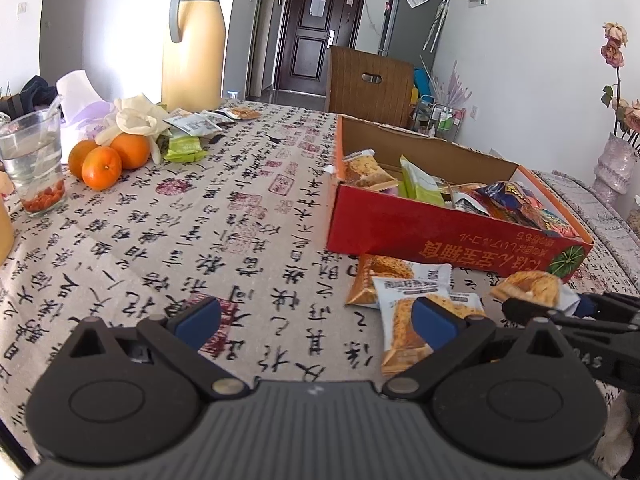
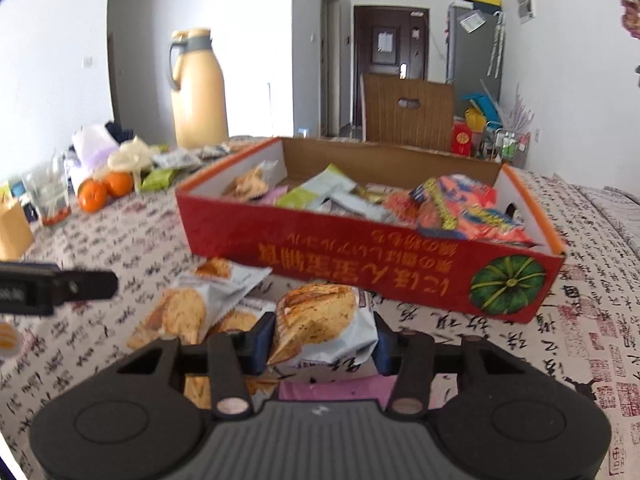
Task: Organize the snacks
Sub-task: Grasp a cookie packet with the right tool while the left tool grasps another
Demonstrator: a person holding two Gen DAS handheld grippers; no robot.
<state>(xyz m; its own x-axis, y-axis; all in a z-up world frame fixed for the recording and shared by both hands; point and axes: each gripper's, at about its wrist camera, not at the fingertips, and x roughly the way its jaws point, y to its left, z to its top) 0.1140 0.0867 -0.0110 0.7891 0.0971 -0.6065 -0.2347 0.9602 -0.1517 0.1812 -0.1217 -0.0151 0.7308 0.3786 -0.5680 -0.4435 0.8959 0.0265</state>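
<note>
A red cardboard box (image 1: 440,236) (image 2: 360,264) holds several snack packets. My right gripper (image 2: 322,340) is shut on a white cracker packet (image 2: 320,324) and holds it just in front of the box; that packet also shows in the left wrist view (image 1: 528,286). Other cracker packets (image 2: 188,312) (image 1: 404,304) lie on the tablecloth before the box. My left gripper (image 1: 316,316) is open and empty, low over the cloth to the left of those packets. More packets (image 1: 188,136) lie at the far left by the oranges.
Three oranges (image 1: 104,158), a clear cup (image 1: 34,164), a white glove (image 1: 134,120) and a tall yellow thermos (image 1: 194,44) stand at the far left of the table. A wooden chair (image 1: 370,84) is behind the box. A vase (image 1: 614,164) stands at the right.
</note>
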